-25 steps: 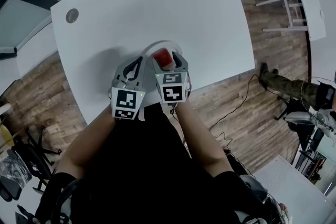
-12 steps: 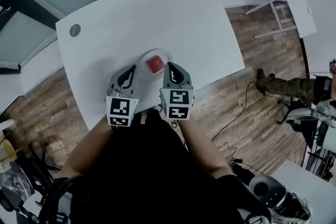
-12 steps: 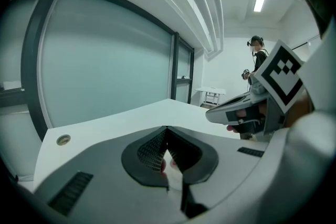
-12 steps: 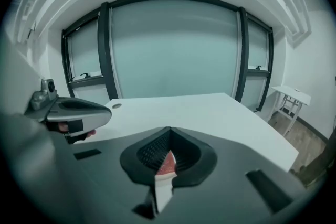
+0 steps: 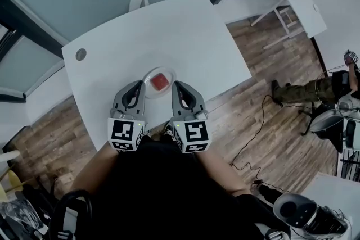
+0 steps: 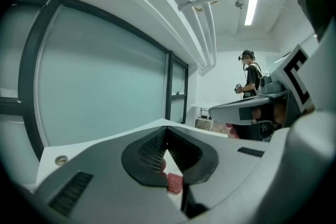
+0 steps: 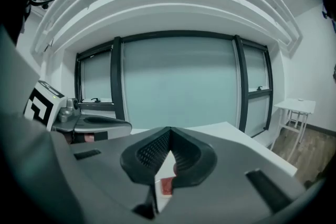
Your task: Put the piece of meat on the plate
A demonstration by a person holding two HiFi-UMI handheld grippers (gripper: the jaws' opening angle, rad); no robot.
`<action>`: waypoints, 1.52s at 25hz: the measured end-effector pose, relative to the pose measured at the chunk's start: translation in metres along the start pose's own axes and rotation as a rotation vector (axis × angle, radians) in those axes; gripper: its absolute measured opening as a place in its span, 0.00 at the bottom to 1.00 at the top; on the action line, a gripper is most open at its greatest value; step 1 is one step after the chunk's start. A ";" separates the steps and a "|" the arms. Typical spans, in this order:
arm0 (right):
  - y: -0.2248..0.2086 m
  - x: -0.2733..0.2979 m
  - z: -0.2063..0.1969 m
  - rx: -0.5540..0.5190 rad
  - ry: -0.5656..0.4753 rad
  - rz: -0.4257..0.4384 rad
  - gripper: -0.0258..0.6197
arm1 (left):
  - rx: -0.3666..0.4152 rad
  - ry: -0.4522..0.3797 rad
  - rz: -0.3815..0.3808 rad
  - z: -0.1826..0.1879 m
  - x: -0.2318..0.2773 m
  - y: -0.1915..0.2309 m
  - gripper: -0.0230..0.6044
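Two closed tools and one loaded plate made up the scene. At the far left of the white tabletop (image 5: pixel 169 31) sat a small round port (image 5: pixel 81 54), well apart from everything else.

The left hand-held gripper (image 5: pixel 136 86) hung above the near part of the tabletop, just left of the plate. In its own view its pads were pressed together at the tips (image 6: pixel 167 131) with nothing pinched between them.

Between the two tools lay the clear plate (image 5: pixel 147 77), flat on the tabletop. The red piece of meat (image 5: pixel 160 82) rested near its middle, free of both tools, and showed below through the gaps of both sets of jaws.

The right hand-held gripper (image 5: pixel 179 86) hung just right of the plate. Its pads were likewise pressed together and empty (image 7: pixel 170 131).

Judged from this, the meat was already delivered and the step in hand was the retreat. To do that well, each tool would best go up and back toward the person. The plate looked light and sat toward the near side of the tabletop, so a nudge could slide it or tip the meat out. Neither tool needed to cross over the plate, and the closed jaws only had to stay clear of the rim. Nothing called for a second grasp: the meat sat wholly within the plate, not hanging over the rim.
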State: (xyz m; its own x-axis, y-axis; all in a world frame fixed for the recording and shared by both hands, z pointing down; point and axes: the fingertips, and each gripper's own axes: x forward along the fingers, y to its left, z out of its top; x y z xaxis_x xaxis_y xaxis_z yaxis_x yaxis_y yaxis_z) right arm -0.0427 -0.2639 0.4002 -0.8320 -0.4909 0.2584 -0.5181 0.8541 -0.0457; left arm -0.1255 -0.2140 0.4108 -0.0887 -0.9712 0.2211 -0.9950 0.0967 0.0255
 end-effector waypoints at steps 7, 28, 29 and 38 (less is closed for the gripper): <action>0.001 -0.026 0.037 -0.011 -0.125 0.026 0.04 | 0.025 -0.086 -0.077 0.042 -0.011 -0.029 0.02; 0.011 -0.050 0.064 -0.021 -0.226 0.065 0.04 | 0.028 -0.168 -0.114 0.074 -0.026 -0.058 0.02; 0.013 -0.050 0.063 -0.020 -0.224 0.065 0.04 | 0.027 -0.170 -0.113 0.073 -0.028 -0.057 0.02; 0.019 -0.054 0.061 -0.027 -0.226 0.071 0.04 | 0.026 -0.183 -0.123 0.072 -0.034 -0.060 0.02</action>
State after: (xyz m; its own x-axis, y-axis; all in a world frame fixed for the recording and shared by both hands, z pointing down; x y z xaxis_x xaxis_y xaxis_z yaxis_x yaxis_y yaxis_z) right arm -0.0198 -0.2317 0.3268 -0.8908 -0.4532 0.0326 -0.4541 0.8905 -0.0292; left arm -0.0657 -0.2022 0.3313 0.0285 -0.9989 0.0371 -0.9995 -0.0279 0.0156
